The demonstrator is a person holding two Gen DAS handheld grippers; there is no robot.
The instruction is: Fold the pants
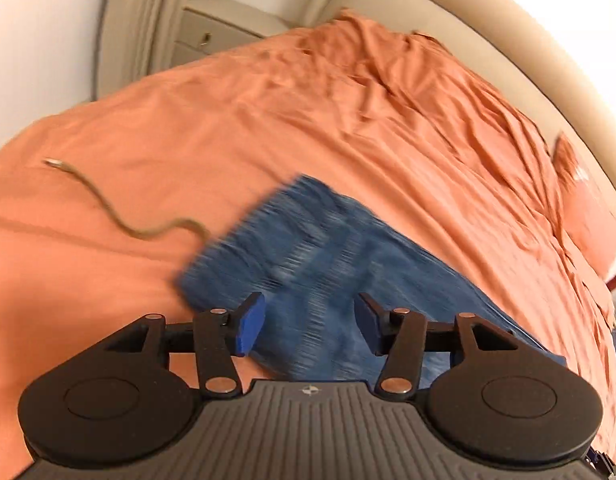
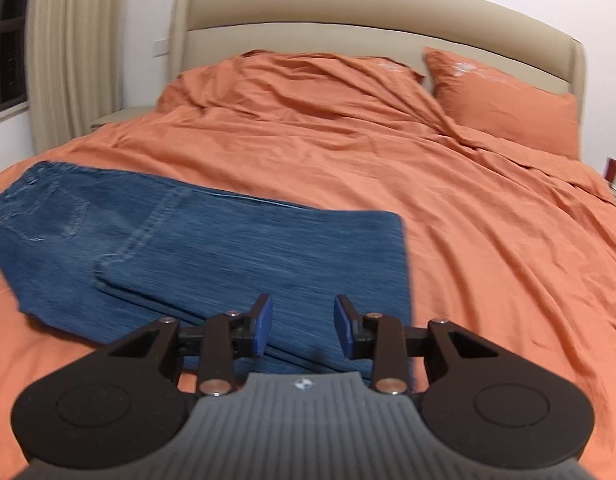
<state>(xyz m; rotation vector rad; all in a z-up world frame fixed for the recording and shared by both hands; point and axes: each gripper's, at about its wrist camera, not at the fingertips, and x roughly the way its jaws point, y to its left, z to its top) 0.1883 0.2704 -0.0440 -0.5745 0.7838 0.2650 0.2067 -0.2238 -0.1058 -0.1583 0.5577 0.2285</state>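
Observation:
Blue jeans (image 2: 212,248) lie folded on the orange bedspread (image 2: 468,220), legs doubled back over the seat, waistband and back pocket at the left. My right gripper (image 2: 303,326) hovers above the near edge of the folded legs, jaws open, nothing between the blue pads. In the left wrist view the jeans (image 1: 308,264) appear blurred, waistband end toward the upper left. My left gripper (image 1: 310,326) is above them, jaws wide open and empty.
A beige cord (image 1: 120,216) snakes across the bedspread left of the jeans. An orange pillow (image 2: 504,100) leans on the padded beige headboard (image 2: 348,20). A curtain (image 2: 68,60) and a nightstand (image 1: 216,28) stand beyond the bed's left side.

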